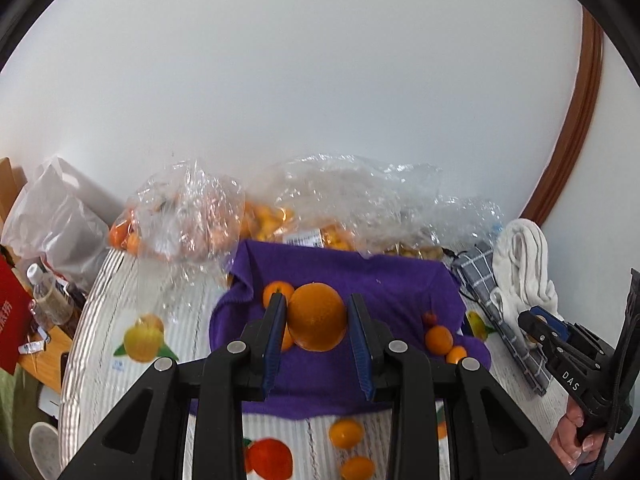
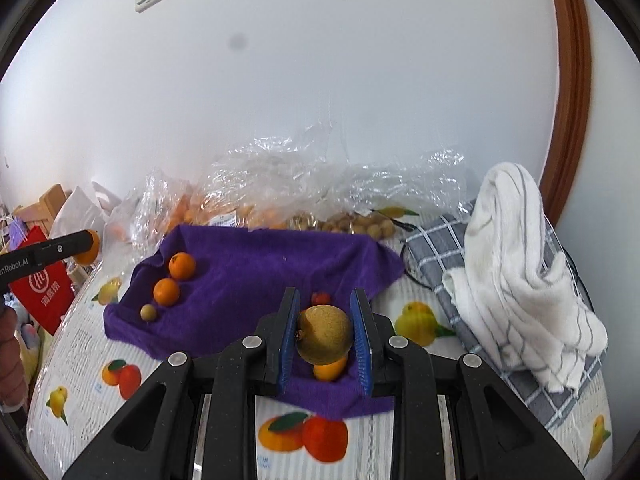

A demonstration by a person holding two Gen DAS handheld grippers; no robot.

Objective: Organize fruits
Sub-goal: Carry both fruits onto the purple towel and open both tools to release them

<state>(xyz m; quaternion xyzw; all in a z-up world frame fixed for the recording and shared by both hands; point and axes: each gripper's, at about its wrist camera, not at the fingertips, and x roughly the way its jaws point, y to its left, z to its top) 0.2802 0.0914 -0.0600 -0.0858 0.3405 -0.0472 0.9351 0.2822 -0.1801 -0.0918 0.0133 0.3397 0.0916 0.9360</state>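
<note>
Each gripper carries one fruit above the purple towel (image 2: 256, 276).

Crinkled clear bags of fruit (image 1: 188, 216) crowd the towel's 12 o'clock edge against the wall, and a white striped cloth (image 2: 524, 280) heaped on a grey checked cloth (image 2: 436, 248) blocks the 3 o'clock side. The left gripper (image 1: 317, 320) points forward over the towel, jaws closed on a large orange (image 1: 317, 318); the right gripper (image 2: 325, 334) likewise, jaws pinching a yellow-brown round fruit (image 2: 324, 334). On the towel lie two small oranges (image 2: 182, 266) and a small greenish fruit (image 2: 148, 312) at 10 o'clock, more small fruit under the right gripper. The towel's middle is bare purple; toward 6 o'clock lies the fruit-printed tablecloth (image 2: 80, 360).
</note>
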